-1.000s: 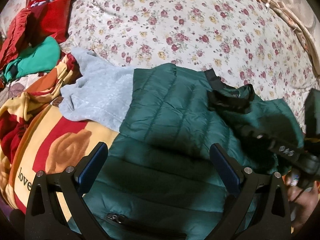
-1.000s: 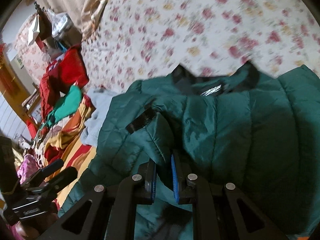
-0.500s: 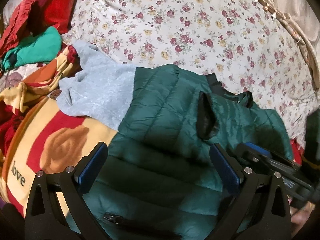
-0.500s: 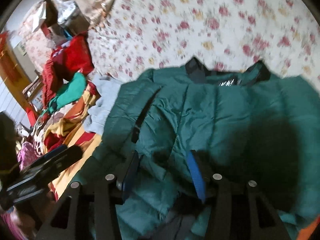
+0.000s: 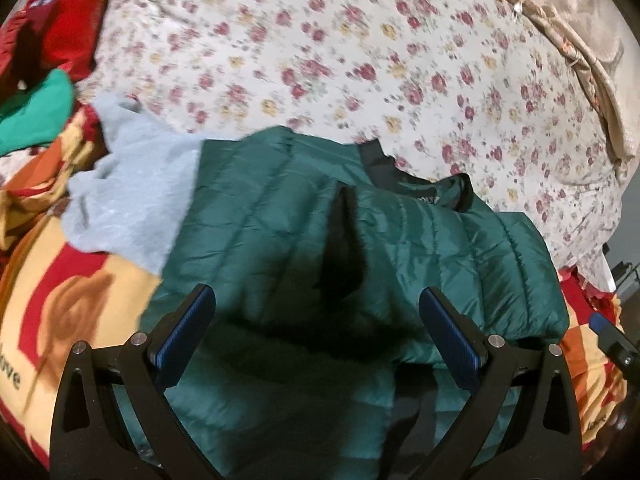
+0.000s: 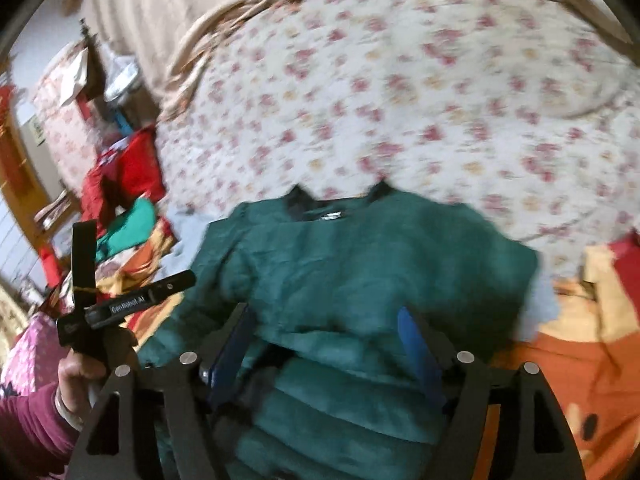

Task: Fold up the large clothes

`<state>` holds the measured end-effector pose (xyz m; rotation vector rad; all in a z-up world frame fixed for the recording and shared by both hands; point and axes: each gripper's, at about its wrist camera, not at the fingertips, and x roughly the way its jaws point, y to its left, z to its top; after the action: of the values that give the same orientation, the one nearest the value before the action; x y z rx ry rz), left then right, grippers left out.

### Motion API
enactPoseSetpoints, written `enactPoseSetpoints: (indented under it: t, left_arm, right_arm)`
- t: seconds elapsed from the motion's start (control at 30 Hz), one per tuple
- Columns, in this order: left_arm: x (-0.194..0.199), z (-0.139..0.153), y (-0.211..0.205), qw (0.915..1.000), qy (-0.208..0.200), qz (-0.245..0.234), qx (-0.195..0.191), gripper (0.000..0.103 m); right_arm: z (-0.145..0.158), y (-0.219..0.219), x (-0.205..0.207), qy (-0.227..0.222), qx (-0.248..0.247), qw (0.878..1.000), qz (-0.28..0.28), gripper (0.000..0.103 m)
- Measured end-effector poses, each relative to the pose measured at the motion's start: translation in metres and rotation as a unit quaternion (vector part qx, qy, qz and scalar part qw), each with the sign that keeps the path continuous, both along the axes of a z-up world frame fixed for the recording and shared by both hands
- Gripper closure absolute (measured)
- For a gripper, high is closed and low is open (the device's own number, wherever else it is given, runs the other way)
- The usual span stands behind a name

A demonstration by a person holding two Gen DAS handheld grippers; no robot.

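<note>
Right claw: the right gripper [image 6: 328, 344] has its blue-padded jaws spread apart, and they have just been opening; nothing is pinched between them, and the jacket cloth only lies below and beyond the gap.
Left claw: the left gripper [image 5: 316, 332] is released too, jaws wide, hanging over the near part of the jacket with no cloth caught between the pads.
Left claw seen from the right: black body with white lettering, carried by a hand [image 6: 86, 368] in a dark red sleeve [image 6: 28, 428] at the lower left of the right wrist view.
Task garment: the dark green quilted puffer jacket [image 5: 304, 248] lies spread on the bed directly ahead of both claws, black-lined collar at the far end.
Fold: a flap of the jacket is turned over onto the body, its black-lined edge [image 5: 344, 248] showing as a dark wedge near the middle.
Beside the jacket: a pale grey fleece garment [image 5: 128, 192] touches the jacket's left edge and runs partly beneath it.
Under it: a yellow, red and orange printed blanket [image 5: 56, 308] on the near side, a cream bedsheet with small red flowers [image 5: 360, 60] on the far side.
Further left: a bright green garment [image 5: 36, 116] and red clothes [image 5: 68, 36] in a pile.
Sharpness: the right wrist view is motion-blurred.
</note>
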<state>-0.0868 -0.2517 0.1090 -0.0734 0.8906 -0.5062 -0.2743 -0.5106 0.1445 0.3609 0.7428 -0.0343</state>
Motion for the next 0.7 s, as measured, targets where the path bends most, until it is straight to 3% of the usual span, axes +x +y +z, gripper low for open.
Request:
enactPoseSetpoints:
  t: [0.2, 0.27, 0.3, 0.33, 0.43, 0.57, 0.7]
  left_arm:
    - [0.025, -0.019, -0.038, 0.9993, 0.033, -0.013, 0.012, 0.002]
    - [0.031, -0.026, -0.049, 0.9986, 0.045, -0.021, 0.015, 0.021]
    - [0.034, -0.031, -0.056, 0.9979, 0.053, -0.027, 0.027, 0.049]
    - [0.037, -0.036, -0.062, 0.9968, 0.06, -0.033, 0.041, 0.069]
    - [0.037, -0.032, -0.057, 0.9979, 0.045, -0.028, 0.036, 0.082]
    - [0.035, -0.009, -0.033, 0.9991, -0.008, -0.012, 0.04, 0.086]
    - [0.048, -0.004, -0.002, 0.9991, -0.014, 0.014, 0.039, 0.088]
  right_arm:
    - [-0.017, -0.054, -0.025, 0.021, 0.048, 0.996, -0.077, 0.031]
    - [-0.023, -0.063, -0.028, 0.027, 0.048, 0.995, -0.089, 0.031]
    - [-0.027, -0.067, -0.029, 0.03, 0.048, 0.994, -0.095, 0.031]
    - [-0.029, -0.07, -0.029, 0.03, 0.05, 0.993, -0.099, 0.031]
    - [-0.036, -0.074, -0.023, 0.03, 0.063, 0.992, -0.107, 0.031]
    - [-0.042, -0.064, -0.003, 0.031, 0.054, 0.994, -0.091, 0.031]
    - [-0.054, -0.051, 0.028, 0.039, 0.051, 0.996, -0.068, 0.031]
